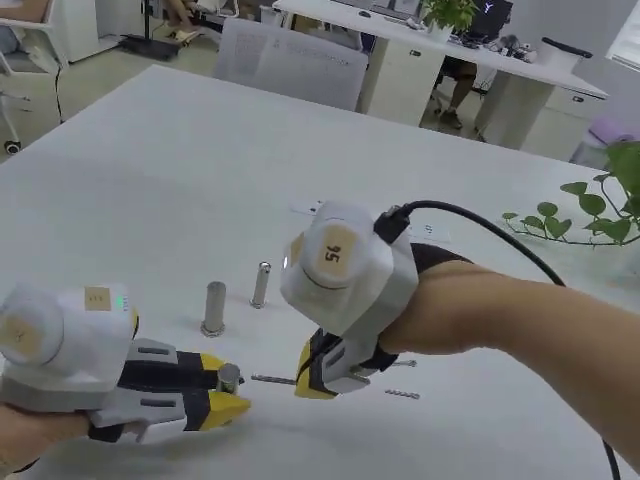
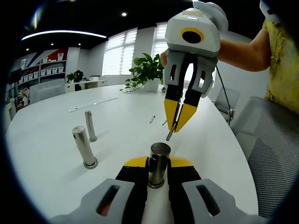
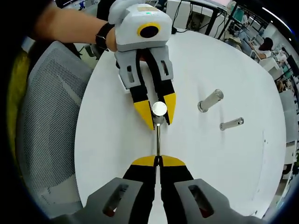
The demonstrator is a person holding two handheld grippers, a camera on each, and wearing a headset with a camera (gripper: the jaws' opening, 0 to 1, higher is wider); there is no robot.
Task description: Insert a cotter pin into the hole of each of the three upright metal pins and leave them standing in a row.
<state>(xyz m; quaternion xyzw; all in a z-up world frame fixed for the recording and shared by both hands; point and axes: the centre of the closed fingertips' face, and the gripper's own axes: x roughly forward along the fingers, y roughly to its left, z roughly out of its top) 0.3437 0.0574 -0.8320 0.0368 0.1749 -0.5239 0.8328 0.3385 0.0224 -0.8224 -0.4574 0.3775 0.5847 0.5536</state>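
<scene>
My left gripper (image 1: 236, 392) is shut on a short upright metal pin (image 1: 228, 377) at the front of the white table (image 1: 150, 180). In the left gripper view that pin (image 2: 159, 163) stands between my jaws. My right gripper (image 1: 305, 380) is shut on a thin cotter pin (image 1: 272, 380), held level with its tip just beside the held pin. In the right gripper view the cotter pin (image 3: 158, 137) reaches the pin's side below its round top (image 3: 159, 108). Two more metal pins (image 1: 214, 308) (image 1: 261, 284) stand upright behind.
Two spare cotter pins (image 1: 402, 394) (image 1: 405, 363) lie on the table under my right forearm. A trailing green plant (image 1: 590, 215) sits at the table's right edge. A grey mesh chair (image 1: 290, 65) and office desks stand beyond the far edge.
</scene>
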